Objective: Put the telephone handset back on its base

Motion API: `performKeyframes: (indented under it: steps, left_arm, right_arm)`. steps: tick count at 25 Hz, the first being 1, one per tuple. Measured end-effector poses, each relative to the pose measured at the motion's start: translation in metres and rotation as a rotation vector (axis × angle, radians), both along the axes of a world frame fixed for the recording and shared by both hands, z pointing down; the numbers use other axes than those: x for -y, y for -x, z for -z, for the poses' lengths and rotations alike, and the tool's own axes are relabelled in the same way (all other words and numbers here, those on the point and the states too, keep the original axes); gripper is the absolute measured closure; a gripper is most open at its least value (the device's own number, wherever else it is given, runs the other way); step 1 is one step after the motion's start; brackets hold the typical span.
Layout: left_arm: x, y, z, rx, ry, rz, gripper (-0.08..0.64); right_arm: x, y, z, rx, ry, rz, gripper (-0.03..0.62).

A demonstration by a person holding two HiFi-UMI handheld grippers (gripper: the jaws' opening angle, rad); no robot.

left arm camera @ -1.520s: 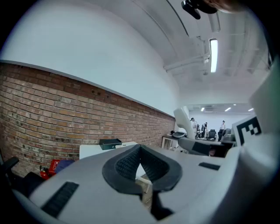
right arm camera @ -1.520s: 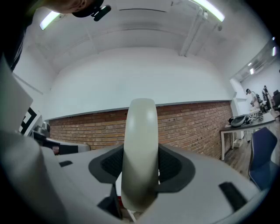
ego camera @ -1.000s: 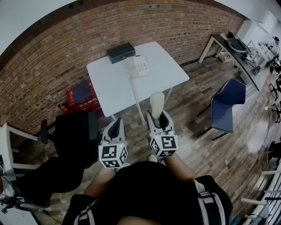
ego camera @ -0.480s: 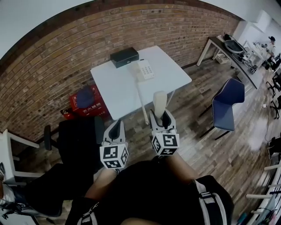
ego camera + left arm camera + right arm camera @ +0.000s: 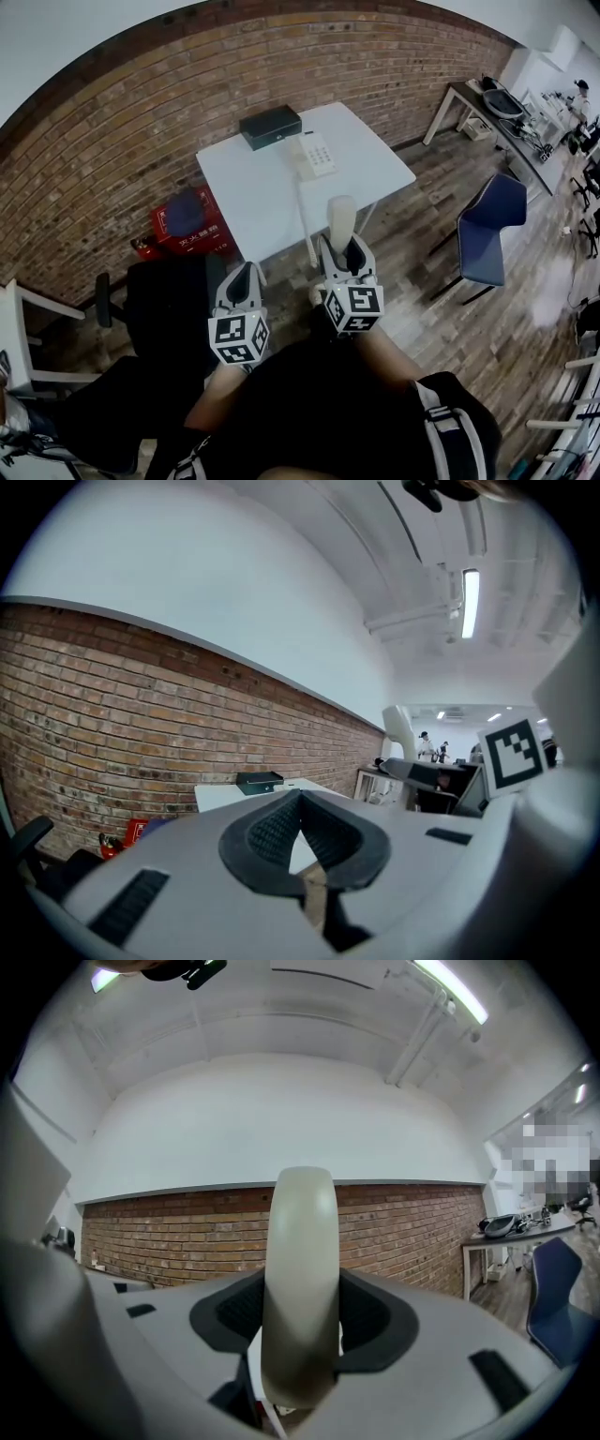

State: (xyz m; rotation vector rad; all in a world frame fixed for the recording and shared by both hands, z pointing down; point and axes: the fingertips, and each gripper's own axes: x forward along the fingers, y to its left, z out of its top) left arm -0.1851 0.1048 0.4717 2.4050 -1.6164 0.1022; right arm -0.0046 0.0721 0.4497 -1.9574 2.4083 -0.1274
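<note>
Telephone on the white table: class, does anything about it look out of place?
Yes. The handset is off its base, clamped in the right gripper short of the table, with its cord trailing over the table edge.

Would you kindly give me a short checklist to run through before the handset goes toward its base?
1. The handset is clamped in the right gripper: ok, jaws closed on it.
2. The left gripper is free: ok, shut on nothing.
3. The base is in sight on the table: ok.
4. Nothing lies on the base: cannot tell, too small.
5. The cord is unsnagged: seems ok, it runs straight across the table and over its near edge.
6. The black box is out of the way: ok, behind the base.
</note>
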Motion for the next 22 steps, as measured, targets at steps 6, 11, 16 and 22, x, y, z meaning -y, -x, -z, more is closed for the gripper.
performKeyframes:
  steps: [6,11,16,22]
  left_arm:
    - [0.049,-0.003,0.0,0.013,-0.024,0.04,0.563]
    - [0.1,-0.017,-0.001,0.022,-0.026,0.042,0.563]
    - [0.15,-0.034,-0.002,0.04,-0.016,0.031,0.563]
    - [0.214,-0.048,-0.003,0.043,0.005,0.042,0.563]
  right_arm:
    - [0.056,-0.003,-0.005,0.007,-0.006,0.039,0.394]
    - [0.106,-0.008,-0.001,0.007,-0.026,0.06,0.394]
    - [0.157,-0.02,-0.002,0.025,-0.013,0.065,0.394]
    - [0.216,-0.027,-0.008,0.019,0.021,0.099,0.394]
